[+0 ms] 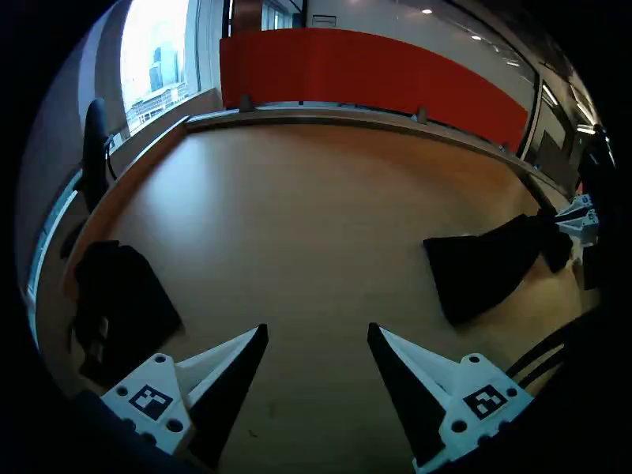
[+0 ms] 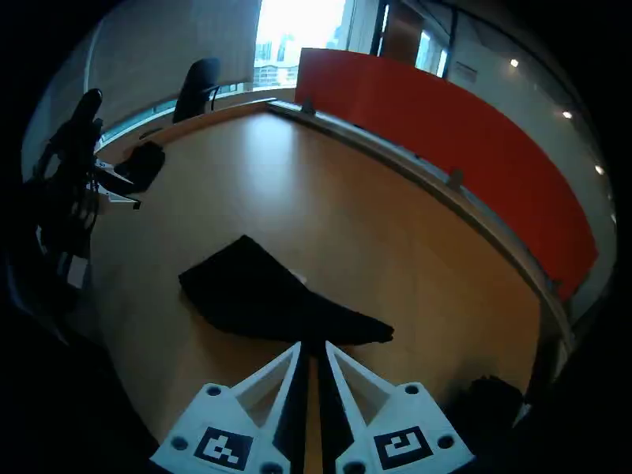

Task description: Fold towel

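Seemingly limp, the towel (image 2: 253, 296) is pinched at a corner by the right gripper (image 2: 314, 347); the left gripper (image 1: 317, 332) is spread.

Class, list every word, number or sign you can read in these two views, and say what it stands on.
No readable words or numbers.
Left gripper and right gripper: black-and-white square markers, patterns, not text.
Small wall sign: too blurred to read.

No readable text, labels or numbers
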A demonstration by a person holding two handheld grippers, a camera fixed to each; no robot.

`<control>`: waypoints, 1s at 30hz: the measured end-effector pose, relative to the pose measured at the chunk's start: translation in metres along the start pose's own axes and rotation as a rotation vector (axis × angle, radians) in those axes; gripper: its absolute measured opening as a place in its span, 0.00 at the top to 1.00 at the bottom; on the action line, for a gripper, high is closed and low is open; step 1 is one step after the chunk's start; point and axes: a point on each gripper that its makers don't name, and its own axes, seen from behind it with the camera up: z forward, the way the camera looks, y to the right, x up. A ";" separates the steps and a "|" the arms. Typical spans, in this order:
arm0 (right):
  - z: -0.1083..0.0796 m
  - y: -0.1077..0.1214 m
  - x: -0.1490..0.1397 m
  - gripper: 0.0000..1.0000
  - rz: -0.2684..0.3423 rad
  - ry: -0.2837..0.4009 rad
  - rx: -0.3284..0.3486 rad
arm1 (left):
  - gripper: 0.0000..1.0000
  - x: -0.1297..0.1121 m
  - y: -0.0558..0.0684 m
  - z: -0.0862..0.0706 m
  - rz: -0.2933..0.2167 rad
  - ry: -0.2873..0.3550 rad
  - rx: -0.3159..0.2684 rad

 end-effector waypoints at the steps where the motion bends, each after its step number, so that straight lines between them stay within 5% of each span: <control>1: -0.001 0.001 0.001 0.93 -0.002 0.002 -0.001 | 0.06 0.000 0.000 0.000 -0.001 0.000 0.000; 15: 0.007 -0.009 0.015 0.93 -0.022 0.024 0.025 | 0.06 0.002 -0.003 -0.001 -0.003 0.004 0.001; 30: 0.035 -0.054 0.049 0.93 -0.082 0.043 0.128 | 0.06 -0.002 -0.021 -0.014 -0.024 0.021 0.033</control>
